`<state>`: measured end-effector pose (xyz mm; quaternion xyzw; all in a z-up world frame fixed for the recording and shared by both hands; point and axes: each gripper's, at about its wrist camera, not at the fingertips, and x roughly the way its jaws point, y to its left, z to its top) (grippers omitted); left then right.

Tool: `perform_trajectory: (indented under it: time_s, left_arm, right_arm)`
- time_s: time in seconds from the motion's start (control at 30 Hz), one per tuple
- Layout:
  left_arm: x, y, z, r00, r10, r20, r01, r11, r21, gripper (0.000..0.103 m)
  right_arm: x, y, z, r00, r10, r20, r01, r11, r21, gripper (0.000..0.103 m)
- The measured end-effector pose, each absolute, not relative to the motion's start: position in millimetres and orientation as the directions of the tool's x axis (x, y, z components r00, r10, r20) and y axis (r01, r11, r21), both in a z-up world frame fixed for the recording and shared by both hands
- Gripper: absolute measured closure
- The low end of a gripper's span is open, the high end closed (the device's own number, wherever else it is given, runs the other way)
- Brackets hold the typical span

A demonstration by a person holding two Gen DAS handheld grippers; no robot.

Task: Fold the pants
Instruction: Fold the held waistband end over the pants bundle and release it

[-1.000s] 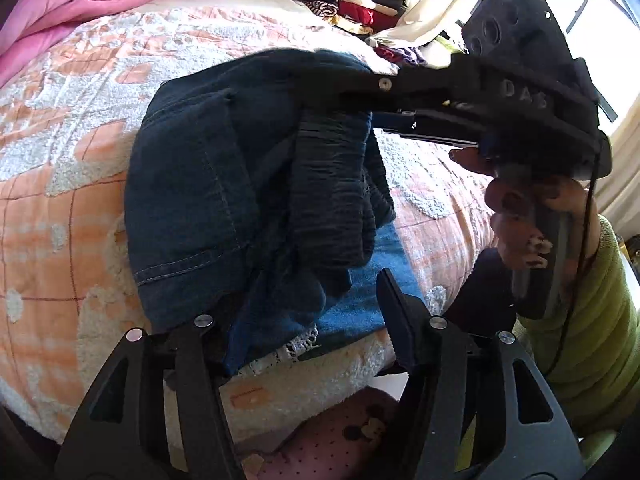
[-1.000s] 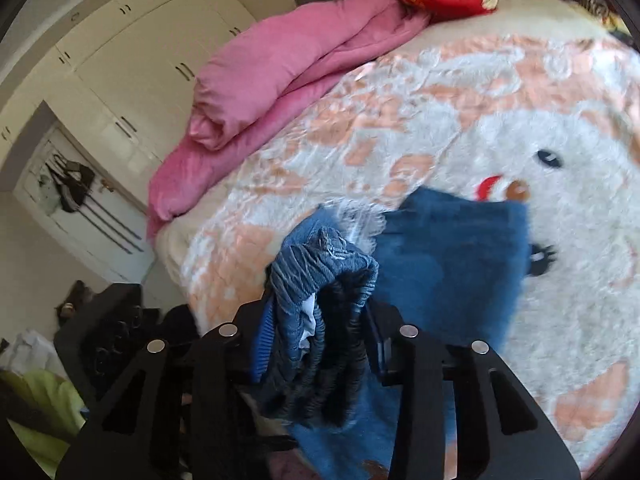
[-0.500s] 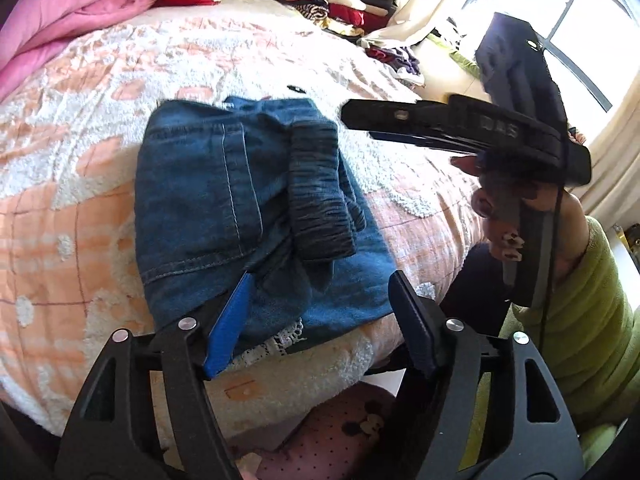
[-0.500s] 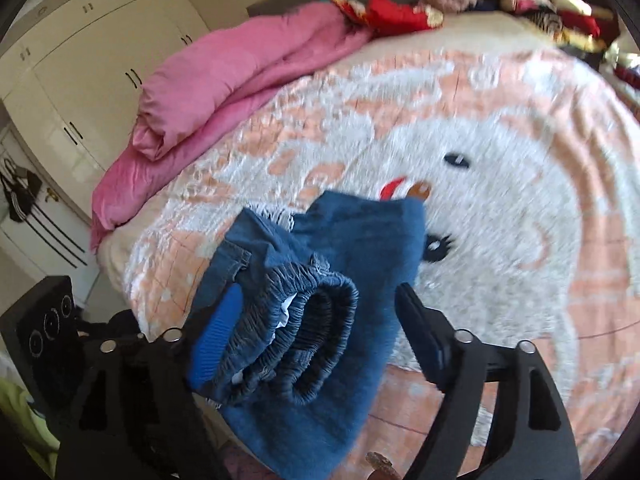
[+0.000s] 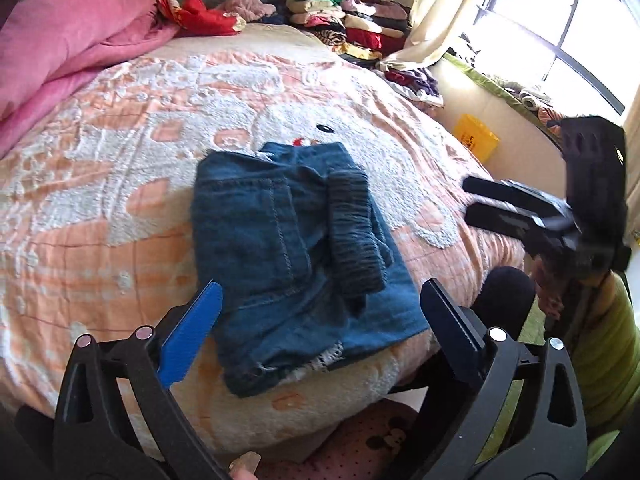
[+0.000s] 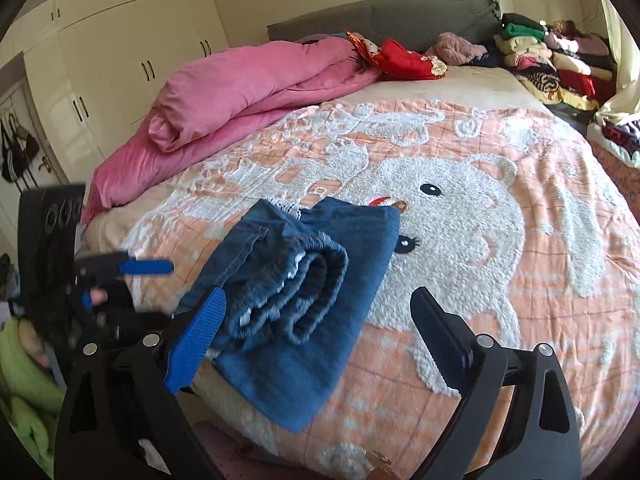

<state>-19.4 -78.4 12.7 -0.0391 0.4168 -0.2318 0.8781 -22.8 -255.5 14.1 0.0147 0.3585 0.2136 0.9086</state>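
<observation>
Holding both grippers clear of the cloth: left gripper (image 5: 320,324) has its jaws spread wide, nothing between them; they have just been opening. Right gripper (image 6: 316,332) is the same, jaws apart and just opened, no denim pinched. The rolled waistband sits just beyond its blue pad but I see no pressure on it.

Pants (image 5: 296,248) lie folded into a compact block near the front edge of the bed (image 5: 120,208), on the peach-and-white cover. One corner overhangs the edge towards me.

Risks, as I judge them:
- Waistband roll on top looks loose; it may spring open and undo the fold, since nothing pins it.
- Overhanging corner could drag the block off the edge if either jaw catches it on the way out.
- Frayed hem at the near corner could snag a serrated pad.

Surroundings, outward: bear face on the cover just past the pants; pink duvet (image 6: 248,92) bunched at the far left; red cloth (image 6: 404,60) by the headboard; stacked clothes (image 6: 552,60) at the far right corner. None of these crowds the pants. Nothing blocks a straight retreat.
</observation>
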Motion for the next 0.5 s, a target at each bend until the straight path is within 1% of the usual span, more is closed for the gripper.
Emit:
perform_trajectory:
  time_s: [0.1, 0.2, 0.23, 0.27, 0.3, 0.33, 0.37, 0.4, 0.43, 0.5]
  left_arm:
    - [-11.3, -68.9, 12.3, 0.558, -0.421, -0.715, 0.347, 0.901, -0.259, 0.010]
    - [2.6, -55.4, 11.7, 0.568, -0.406, -0.716, 0.306, 0.912, -0.274, 0.010]
    - [8.9, -51.5, 12.1, 0.574, -0.399, -0.715, 0.294, 0.915, -0.275, 0.014]
    - [17.3, -47.7, 11.4, 0.575, -0.391, -0.719, 0.282, 0.919, -0.275, 0.026]
    - [23.3, -45.2, 10.0, 0.569, -0.390, -0.724, 0.273, 0.920, -0.281, 0.034]
    - [27.7, -43.8, 9.2, 0.561, -0.398, -0.726, 0.271, 0.917, -0.294, 0.048]
    - [33.5, -42.7, 7.5, 0.546, -0.417, -0.727, 0.273, 0.909, -0.316, 0.058]
    - [40.0, -43.6, 5.1, 0.529, -0.428, -0.733, 0.276, 0.903, -0.329, 0.062]
    - [42.1, -45.3, 4.3, 0.524, -0.428, -0.737, 0.280, 0.903, -0.326, 0.070]
    - [47.5, -52.4, 1.3, 0.510, -0.433, -0.743, 0.303, 0.899, -0.317, 0.071]
  right_arm:
    - [-39.6, -246.3, 11.4, 0.652, 0.380, -0.656, -0.407, 0.906, 0.120, 0.010]
    - [-50.9, -229.7, 5.9, 0.623, 0.401, -0.671, -0.468, 0.879, 0.091, 0.010]
    - [-54.5, -220.6, 3.4, 0.611, 0.410, -0.677, -0.498, 0.864, 0.075, 0.010]
    - [-56.8, -210.9, 1.1, 0.594, 0.421, -0.685, -0.527, 0.847, 0.063, 0.010]
    - [-58.3, -201.7, -1.1, 0.584, 0.423, -0.693, -0.549, 0.835, 0.047, 0.010]
    - [-60.1, -194.1, -2.5, 0.582, 0.419, -0.696, -0.564, 0.826, 0.026, 0.011]
    - [-62.2, -183.7, -4.1, 0.581, 0.417, -0.699, -0.586, 0.810, -0.004, 0.013]
    - [-64.4, -173.1, -6.0, 0.573, 0.421, -0.703, -0.614, 0.789, -0.028, 0.023]
    - [-65.3, -164.2, -7.8, 0.559, 0.425, -0.712, -0.636, 0.771, -0.040, 0.034]
    - [-65.1, -148.1, -12.6, 0.523, 0.445, -0.727, -0.688, 0.724, -0.051, 0.044]
